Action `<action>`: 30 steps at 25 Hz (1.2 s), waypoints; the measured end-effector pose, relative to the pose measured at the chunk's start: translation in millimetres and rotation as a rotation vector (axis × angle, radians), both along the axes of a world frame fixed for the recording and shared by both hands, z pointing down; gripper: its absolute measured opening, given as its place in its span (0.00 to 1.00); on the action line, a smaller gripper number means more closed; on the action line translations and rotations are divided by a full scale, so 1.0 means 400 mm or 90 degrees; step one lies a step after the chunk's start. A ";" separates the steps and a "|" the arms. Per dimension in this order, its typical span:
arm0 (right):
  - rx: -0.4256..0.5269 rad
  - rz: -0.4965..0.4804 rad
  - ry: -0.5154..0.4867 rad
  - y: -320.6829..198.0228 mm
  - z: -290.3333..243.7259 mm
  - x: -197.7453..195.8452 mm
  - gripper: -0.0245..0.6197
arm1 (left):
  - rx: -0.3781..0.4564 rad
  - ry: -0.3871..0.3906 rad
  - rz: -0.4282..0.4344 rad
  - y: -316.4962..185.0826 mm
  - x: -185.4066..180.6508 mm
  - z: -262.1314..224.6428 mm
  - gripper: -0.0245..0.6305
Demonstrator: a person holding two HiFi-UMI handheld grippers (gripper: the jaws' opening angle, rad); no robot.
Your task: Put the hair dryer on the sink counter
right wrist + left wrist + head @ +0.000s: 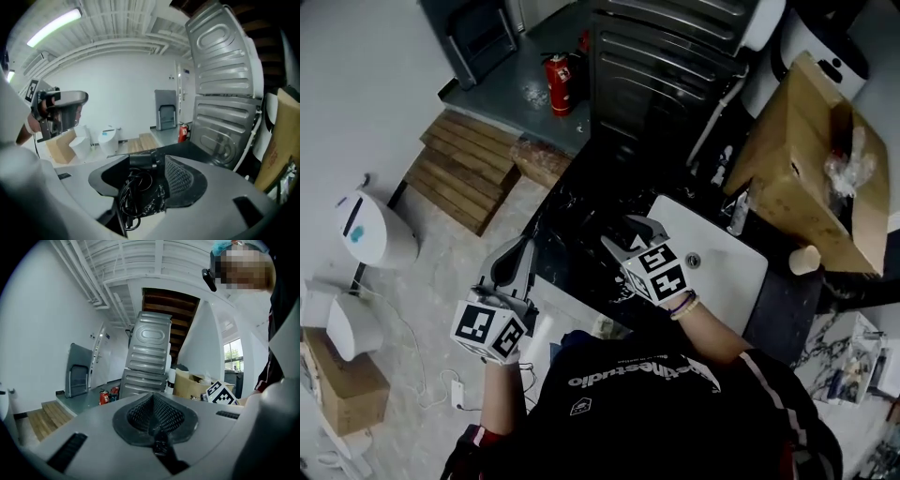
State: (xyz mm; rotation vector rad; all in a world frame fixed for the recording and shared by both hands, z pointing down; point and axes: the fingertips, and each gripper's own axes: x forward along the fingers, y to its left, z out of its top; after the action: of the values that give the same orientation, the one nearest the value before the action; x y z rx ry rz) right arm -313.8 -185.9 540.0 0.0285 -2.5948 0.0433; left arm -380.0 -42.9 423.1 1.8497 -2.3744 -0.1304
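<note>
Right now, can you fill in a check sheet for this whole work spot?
Surface: black counter beside a white sink.
Job's things: hair dryer lying on the counter.
Clutter: cardboard box and paper cup past the sink.
Grippers: left tongs shut, empty; right tongs open, gripping nothing.
Cables: cord bunched beside the hair dryer.
Surroundings: fire extinguisher, wooden steps, toilet.

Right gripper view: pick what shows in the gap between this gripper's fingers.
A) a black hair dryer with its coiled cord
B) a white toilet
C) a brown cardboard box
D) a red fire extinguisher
A: the black hair dryer with its coiled cord lies on the dark counter, framed by the wide-open fingers of the right gripper, which do not press on it.
</note>
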 end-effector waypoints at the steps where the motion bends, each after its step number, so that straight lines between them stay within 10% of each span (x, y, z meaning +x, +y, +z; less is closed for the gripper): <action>1: 0.007 0.016 -0.023 -0.019 -0.034 0.021 0.44 | 0.002 -0.005 0.016 -0.024 0.008 -0.008 0.06; 9: 0.076 0.228 -0.147 -0.234 -0.230 0.337 0.12 | 0.021 -0.005 0.182 -0.283 0.170 -0.066 0.06; 23: 0.154 0.505 -0.261 -0.331 -0.373 0.911 0.09 | 0.066 0.010 0.442 -0.609 0.583 -0.111 0.06; 30: 0.205 0.564 -0.285 -0.318 -0.389 1.025 0.09 | 0.065 0.001 0.499 -0.660 0.687 -0.099 0.06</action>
State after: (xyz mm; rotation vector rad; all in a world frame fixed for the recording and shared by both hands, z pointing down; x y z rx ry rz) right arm 96.3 -313.0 384.2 1.4116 -2.7625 -0.0559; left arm -105.1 -306.8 383.7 2.6528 -1.4943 -0.1671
